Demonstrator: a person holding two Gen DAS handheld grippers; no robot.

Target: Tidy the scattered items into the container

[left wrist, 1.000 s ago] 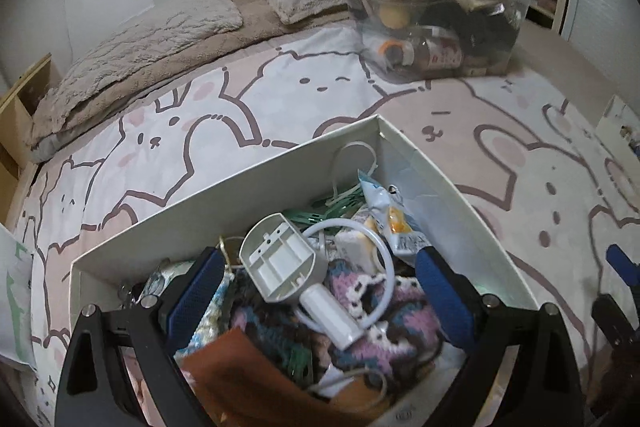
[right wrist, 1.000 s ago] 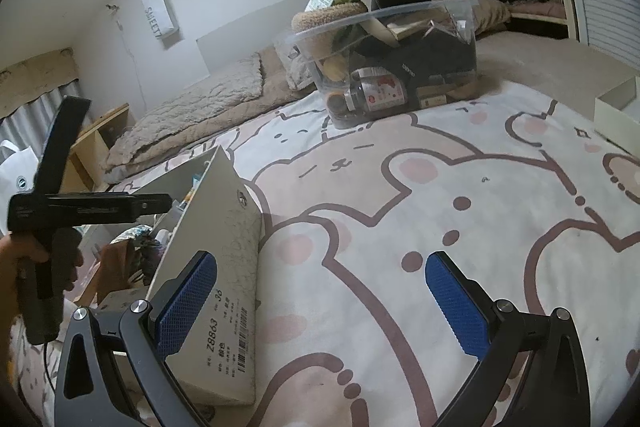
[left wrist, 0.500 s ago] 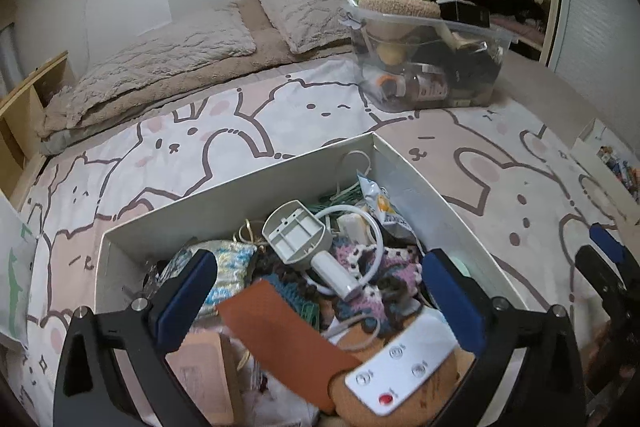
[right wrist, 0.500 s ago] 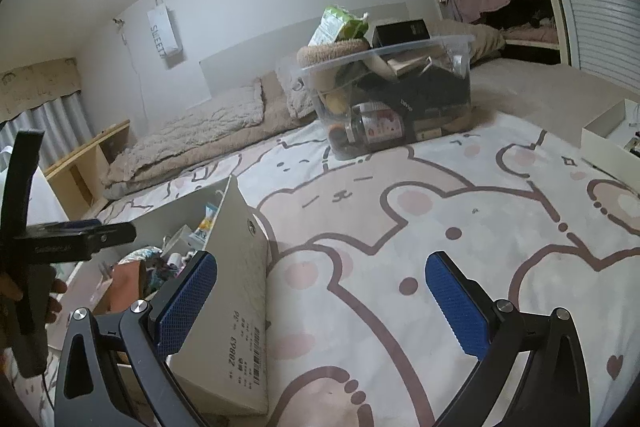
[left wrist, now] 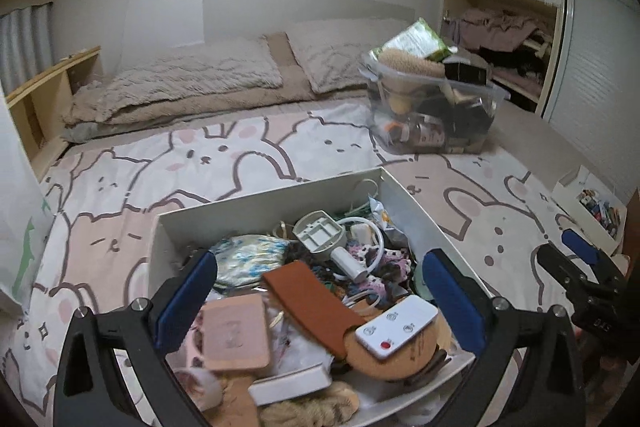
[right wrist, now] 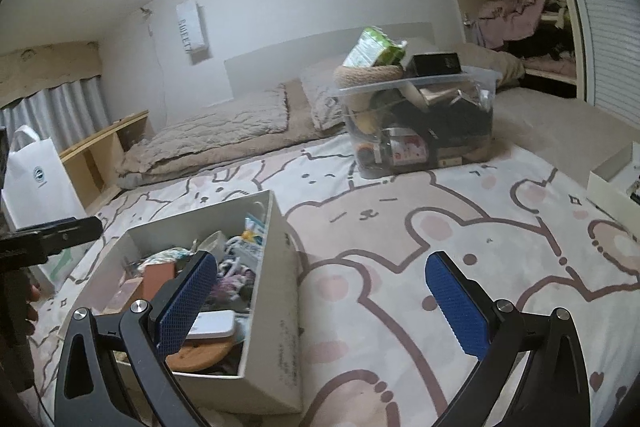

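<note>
A white box [left wrist: 264, 199] [right wrist: 276, 291] sits on the bunny-print bedspread, packed with several small items: a white remote [left wrist: 396, 327], a brown strap [left wrist: 308, 303], a pink card case [left wrist: 234, 335], a grey plastic part [left wrist: 320, 235] and yarn pieces. My left gripper [left wrist: 320, 303] hangs open above the box's near half, nothing between its blue pads. My right gripper [right wrist: 320, 303] is open too, above the box's right wall and the bedspread, holding nothing. In the left wrist view the right gripper [left wrist: 580, 267] shows at the right edge.
A clear plastic bin [left wrist: 432, 115] [right wrist: 420, 123] full of bottles and boxes stands farther back on the bed. Another white box [left wrist: 588, 203] [right wrist: 616, 179] lies at the right edge. Pillows [left wrist: 192, 83], a wooden shelf [right wrist: 104, 151] and a white paper bag [right wrist: 36, 179] line the back and left.
Both grippers have pulled up and back from the box. More of the box's near contents, the remote and the pink case, came into the left wrist view.
</note>
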